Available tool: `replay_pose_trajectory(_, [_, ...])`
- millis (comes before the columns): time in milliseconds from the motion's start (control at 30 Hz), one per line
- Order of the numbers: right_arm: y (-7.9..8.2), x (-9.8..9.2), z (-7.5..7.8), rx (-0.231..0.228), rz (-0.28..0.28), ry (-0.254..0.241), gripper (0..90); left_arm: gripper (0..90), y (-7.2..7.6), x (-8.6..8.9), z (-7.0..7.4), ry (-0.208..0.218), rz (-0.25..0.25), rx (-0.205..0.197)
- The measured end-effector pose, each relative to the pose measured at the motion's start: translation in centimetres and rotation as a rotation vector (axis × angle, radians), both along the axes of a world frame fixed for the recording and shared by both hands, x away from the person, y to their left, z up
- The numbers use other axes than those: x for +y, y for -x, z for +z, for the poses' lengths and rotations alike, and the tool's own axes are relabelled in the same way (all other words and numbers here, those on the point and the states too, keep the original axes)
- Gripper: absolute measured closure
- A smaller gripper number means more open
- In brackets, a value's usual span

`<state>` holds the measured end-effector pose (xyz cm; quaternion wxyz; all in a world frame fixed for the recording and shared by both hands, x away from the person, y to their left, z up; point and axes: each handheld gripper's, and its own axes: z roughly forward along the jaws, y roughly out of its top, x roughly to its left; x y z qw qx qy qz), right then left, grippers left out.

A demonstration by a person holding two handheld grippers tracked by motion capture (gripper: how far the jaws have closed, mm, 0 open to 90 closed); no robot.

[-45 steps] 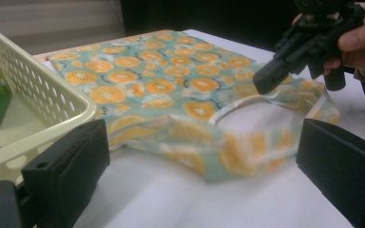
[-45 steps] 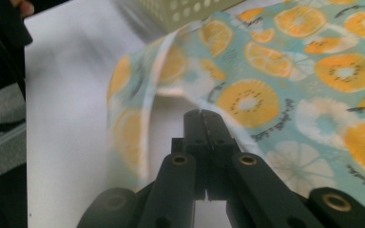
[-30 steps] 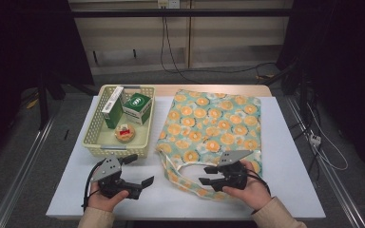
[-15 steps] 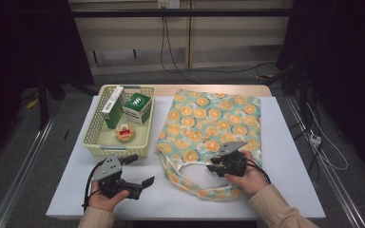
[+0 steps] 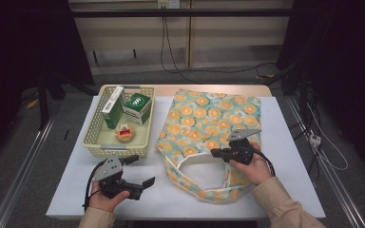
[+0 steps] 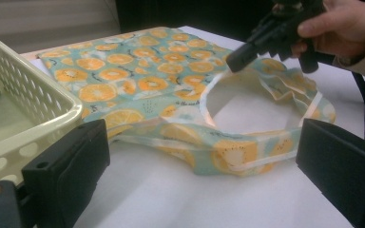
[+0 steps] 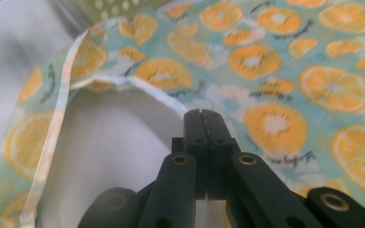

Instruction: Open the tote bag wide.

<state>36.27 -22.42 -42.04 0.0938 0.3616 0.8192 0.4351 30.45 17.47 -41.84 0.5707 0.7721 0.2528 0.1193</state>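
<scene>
Items on the table (image 5: 285, 142), counted: 1 fabric bag (image 5: 209, 118) w/ orange-slice print, 1 cream mesh basket (image 5: 100, 142), 2 grippers. Landmark for all positions: the basket

Bag: lies flat just beside the basket's right wall, mouth toward the person. Its 2 handles form one loop at the near end, w/ bare table showing through the loop

Basket contents, 3 pcs:
- 1 green-and-white carton (image 5: 113, 107), upright, at the left rear
- 1 green box (image 5: 138, 108), just right of the carton, at the right rear
- 1 small round item w/ a red patch (image 5: 124, 133), in front of both boxes; what it is cannot be told

Right gripper (image 5: 217, 153): well to the right of the basket, over the bag's mouth. Jaws have just been closing and now stand fully closed, pad against pad. In the right gripper view the tips (image 7: 203, 114) meet at the white-trimmed rim of the bag's mouth. Whether cloth is pinched between them cannot be told. In the left gripper view the same tip (image 6: 241, 56) rests at the far edge of the handle loop

Left gripper (image 5: 140, 170): just in front of the basket's near wall, above bare table. Jaws wide open, nothing between them. In its own view both black jaws frame the nearer handle (image 6: 228, 154) of the bag, not touching it
</scene>
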Motion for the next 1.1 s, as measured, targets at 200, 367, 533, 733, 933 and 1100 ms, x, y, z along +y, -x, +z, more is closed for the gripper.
replay_pose_trajectory(200, [-0.7,0.2,0.0,0.017,-0.009,-0.009,75.6,3.7,0.1,0.0,0.0,0.002,-0.001,0.002])
replay_pose_trajectory(367, [1.7,1.7,0.4,0.007,0.044,-0.013,62.4,3.7,0.0,0.0,-0.1,-0.005,0.002,0.005])
replay_pose_trajectory(533, [5.2,4.1,0.3,0.018,0.17,0.021,59.2,3.7,0.1,0.0,0.0,-0.003,0.004,0.0])
replay_pose_trajectory(733, [7.5,5.9,0.0,0.031,0.257,0.022,65.9,3.7,0.0,0.2,0.0,-0.005,0.011,-0.001])
replay_pose_trajectory(933, [7.5,6.9,-0.8,0.043,0.278,0.086,88.4,3.7,0.0,0.0,0.0,-0.006,0.005,0.0])
replay_pose_trajectory(1100, [7.1,6.4,0.3,0.032,0.267,0.039,90.0,3.7,0.0,0.1,0.0,-0.016,0.005,-0.004])
